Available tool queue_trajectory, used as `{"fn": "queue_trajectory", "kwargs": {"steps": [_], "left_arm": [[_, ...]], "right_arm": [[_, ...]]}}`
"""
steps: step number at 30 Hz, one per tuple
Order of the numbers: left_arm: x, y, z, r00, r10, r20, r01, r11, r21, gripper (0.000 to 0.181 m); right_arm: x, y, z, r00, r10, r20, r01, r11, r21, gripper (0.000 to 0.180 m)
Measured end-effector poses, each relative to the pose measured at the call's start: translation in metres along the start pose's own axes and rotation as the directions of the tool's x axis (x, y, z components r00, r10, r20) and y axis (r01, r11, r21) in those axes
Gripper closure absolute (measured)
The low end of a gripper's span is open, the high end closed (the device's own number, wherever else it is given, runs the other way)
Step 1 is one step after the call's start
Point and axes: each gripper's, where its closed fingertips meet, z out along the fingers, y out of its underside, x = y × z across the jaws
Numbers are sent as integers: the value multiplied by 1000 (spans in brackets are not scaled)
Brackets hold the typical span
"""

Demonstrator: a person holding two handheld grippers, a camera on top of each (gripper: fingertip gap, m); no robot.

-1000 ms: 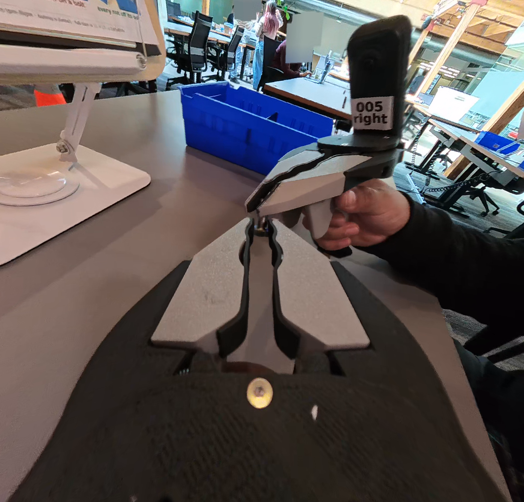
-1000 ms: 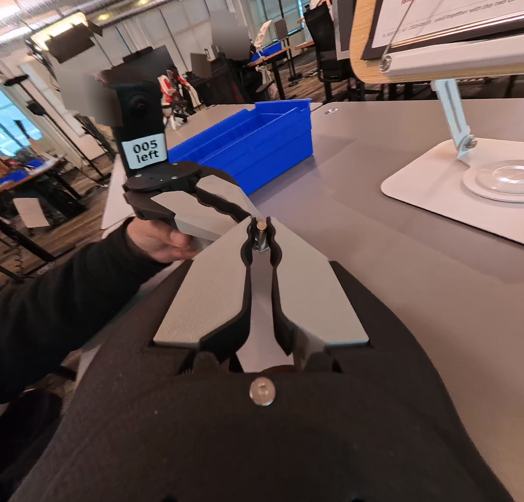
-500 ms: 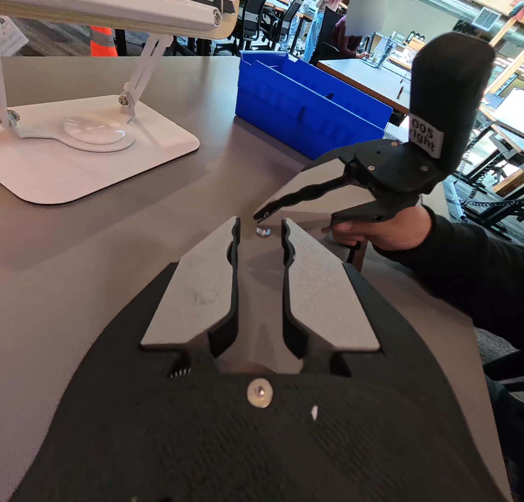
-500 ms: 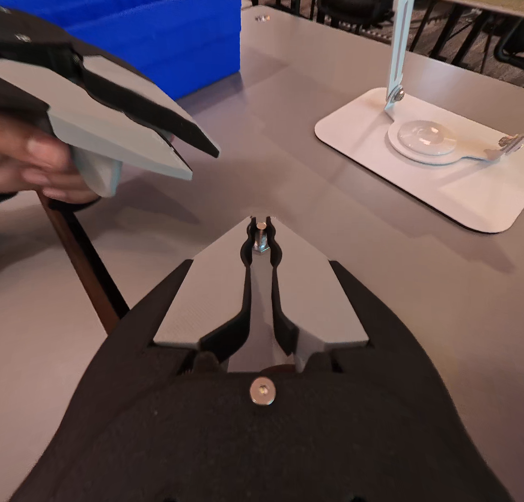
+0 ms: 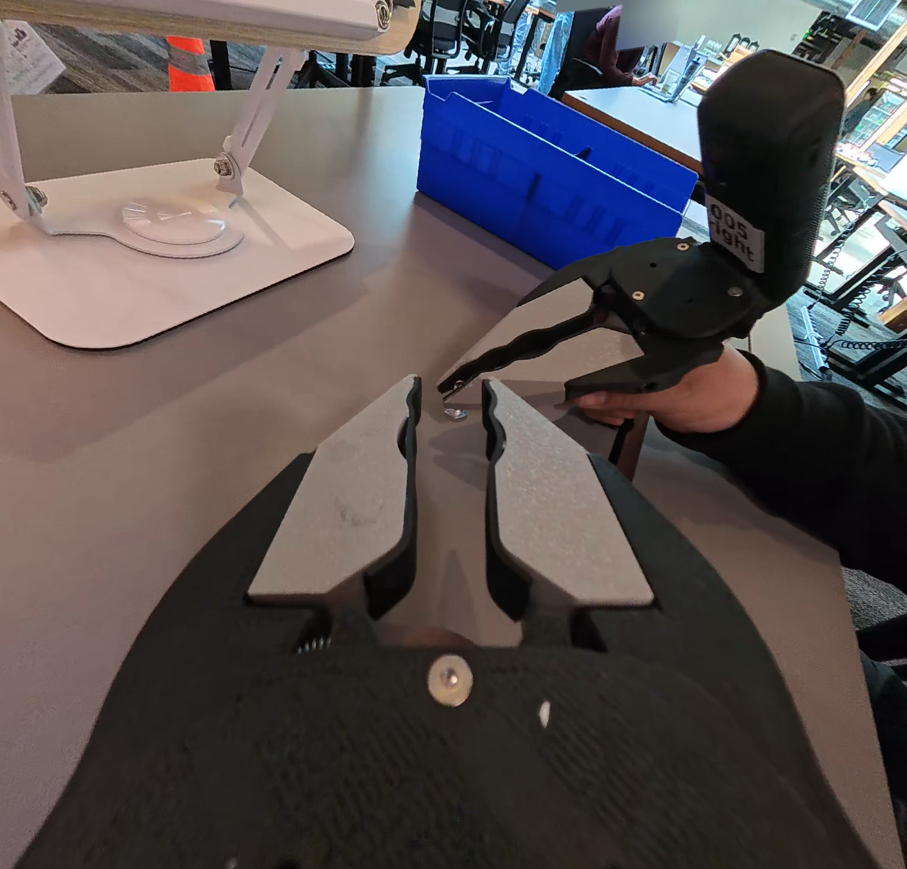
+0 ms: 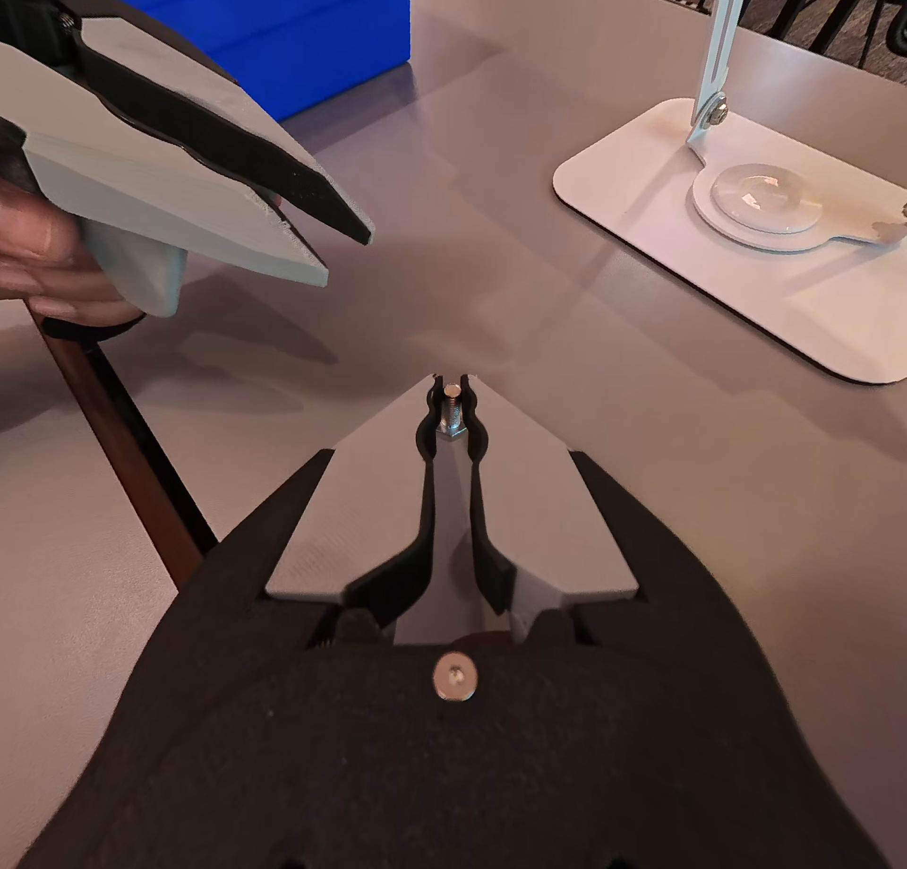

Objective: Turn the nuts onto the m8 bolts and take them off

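The right hand-held gripper (image 6: 451,384) is clenched on a bolt (image 6: 450,411), hexagonal end nearest the camera, shank pointing forward along the fingers, low over the table (image 6: 491,281). The left hand-held gripper (image 5: 450,394) hangs released and empty just beside it. In the left view a small metal piece (image 5: 455,412), perhaps the nut, shows below the right tips. Judging by that, it seems already off; other bolts are not in view.
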Motion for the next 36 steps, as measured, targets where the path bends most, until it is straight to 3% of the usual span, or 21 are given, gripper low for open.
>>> {"fn": "queue_trajectory", "kwargs": {"steps": [8, 10, 17, 20, 25, 28, 31, 33, 36], "left_arm": [[1, 2, 1, 1000, 8, 1, -8, 1000, -10, 158], [1, 1, 1, 1000, 7, -1, -7, 1000, -6, 159], [4, -6, -3, 1000, 7, -10, -7, 1000, 18, 156], [7, -11, -6, 1000, 13, -14, -13, 999, 35, 155], [15, -34, -25, 998, -45, -50, 53, 987, 154, 144], [22, -61, -63, 987, -108, -121, 133, 965, 224, 142], [4, -94, -124, 996, -86, -5, 83, 951, 299, 140], [-26, -103, -167, 982, -72, 174, 20, 958, 284, 144], [-98, -84, -227, 872, -114, 475, 42, 986, 160, 146]], "right_arm": [[-1, 21, 5, 1000, 25, 14, -23, 991, -129, 175], [-1, 21, 5, 999, 36, 21, -33, 991, -130, 165], [7, -31, -29, 995, 84, 55, -92, 981, 173, 154], [16, -50, -48, 994, 103, 32, -108, 947, 302, 159], [23, -50, -50, 996, 78, -33, -64, 949, 308, 163], [24, -49, -48, 997, 50, -65, -29, 955, 295, 164], [24, -50, -50, 997, 50, -66, -27, 953, 303, 165], [24, -51, -50, 997, 59, -59, -38, 951, 307, 165], [23, -52, -50, 996, 67, -50, -48, 949, 311, 166]]}}
